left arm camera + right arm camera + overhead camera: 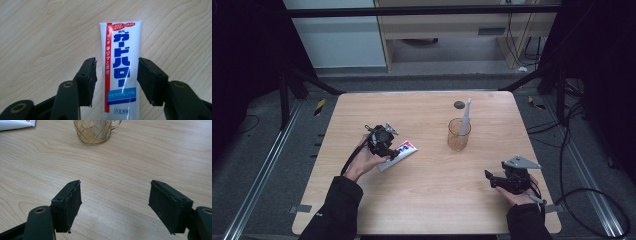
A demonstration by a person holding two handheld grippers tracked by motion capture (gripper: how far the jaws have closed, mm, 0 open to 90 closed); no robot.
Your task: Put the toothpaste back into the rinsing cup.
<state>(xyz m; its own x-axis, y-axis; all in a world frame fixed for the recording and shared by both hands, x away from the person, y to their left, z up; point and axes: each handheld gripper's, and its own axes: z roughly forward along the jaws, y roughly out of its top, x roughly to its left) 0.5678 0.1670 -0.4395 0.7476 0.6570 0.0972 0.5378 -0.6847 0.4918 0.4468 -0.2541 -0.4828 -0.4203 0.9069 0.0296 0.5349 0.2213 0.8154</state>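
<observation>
While the left gripper [117, 75] straddles the toothpaste tube [121, 70] with a gap at each pad, treat the tube as unheld: it lies flat near the table's [362, 210] left edge, at mid-depth. To grasp, centre the jaws and close slowly; the soft, glossy laminate body dents easily. The right gripper [115, 205] hovers wide open and empty near the right front corner. The amber faceted glass cup [458, 135], with a pale slender toothbrush [466, 116] leaning inside, stands right of centre.
</observation>
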